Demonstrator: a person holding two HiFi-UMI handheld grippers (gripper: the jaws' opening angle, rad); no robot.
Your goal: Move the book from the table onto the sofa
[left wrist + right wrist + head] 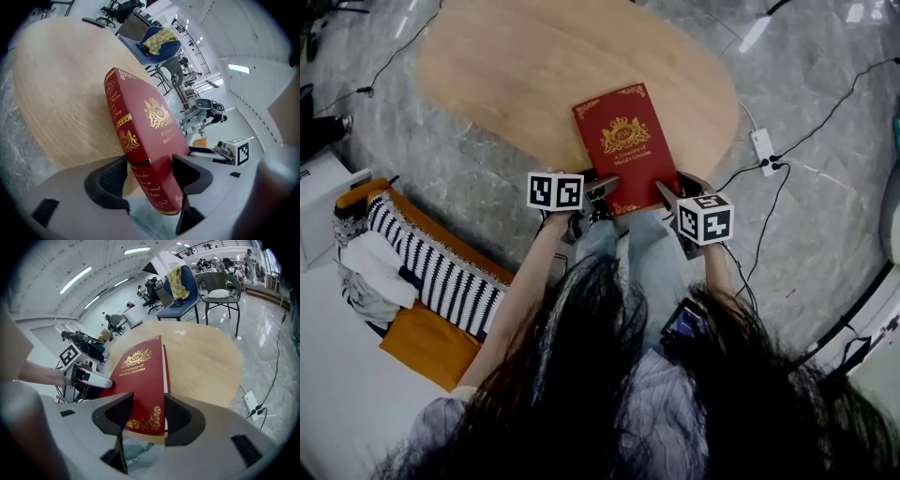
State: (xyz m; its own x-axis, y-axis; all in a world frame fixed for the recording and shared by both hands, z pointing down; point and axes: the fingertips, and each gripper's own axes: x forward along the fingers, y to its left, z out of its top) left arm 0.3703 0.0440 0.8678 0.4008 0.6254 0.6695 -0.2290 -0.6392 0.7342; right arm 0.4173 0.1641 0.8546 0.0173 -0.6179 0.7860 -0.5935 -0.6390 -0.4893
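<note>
Currently the left gripper is clamping the book through its thickness at the near spine corner. One dark, mesh-textured pad is pressing from the underside and the other is pressing on the front cover. The right gripper is holding its jaws apart, straddling the book's other near corner, with red cover showing in the gap. The book, a red hardback with a gilt crest, gilt lettering and gilt corner ornaments, is resting at the near edge of the table, its near end overhanging. The table is showing a rounded top of pale wood grain and is standing on a glossy grey veined floor.
</note>
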